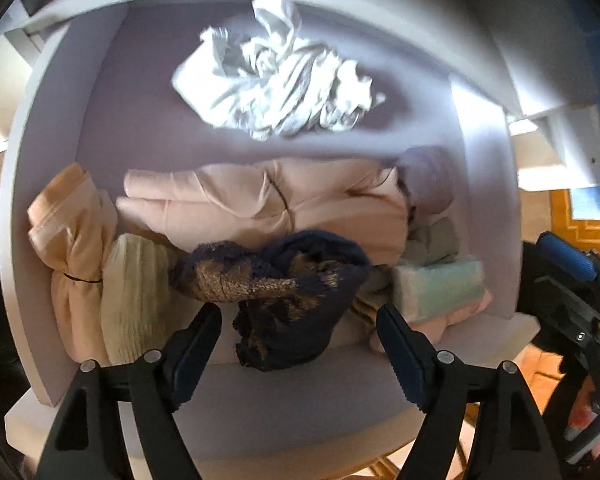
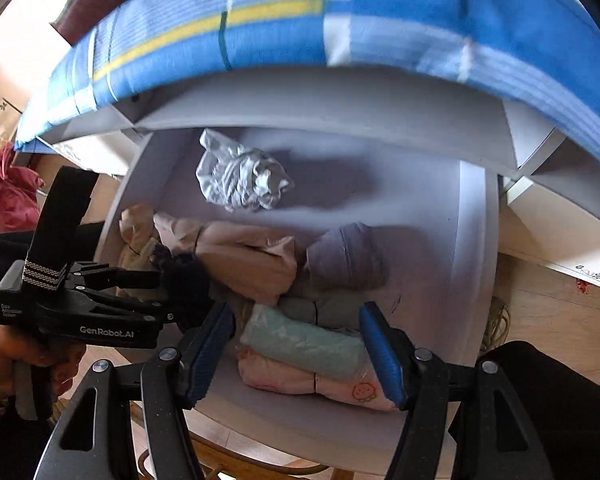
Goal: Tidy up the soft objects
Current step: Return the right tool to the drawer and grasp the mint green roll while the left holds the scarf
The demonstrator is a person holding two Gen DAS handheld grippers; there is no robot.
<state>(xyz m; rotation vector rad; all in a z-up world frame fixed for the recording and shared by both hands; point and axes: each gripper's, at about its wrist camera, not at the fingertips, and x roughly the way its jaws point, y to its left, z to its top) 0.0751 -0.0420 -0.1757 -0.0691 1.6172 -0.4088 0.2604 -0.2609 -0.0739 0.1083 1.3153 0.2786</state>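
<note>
While both grippers gape empty, left gripper (image 1: 300,328) seemingly clears the navy knit (image 1: 284,280).

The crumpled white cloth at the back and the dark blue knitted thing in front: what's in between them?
A folded pale pink garment lies between the crumpled white cloth and the dark blue knitted piece, shown in the left wrist view.

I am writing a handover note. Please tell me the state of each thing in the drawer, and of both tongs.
Drawer: pulled open.
Navy knit item: loose, lying free between left tongs.
White cloth: crumpled, at back.
Pink bundle: folded.
Mint roll: rolled.
Left tongs: open.
Right tongs: open above mint roll.
</note>
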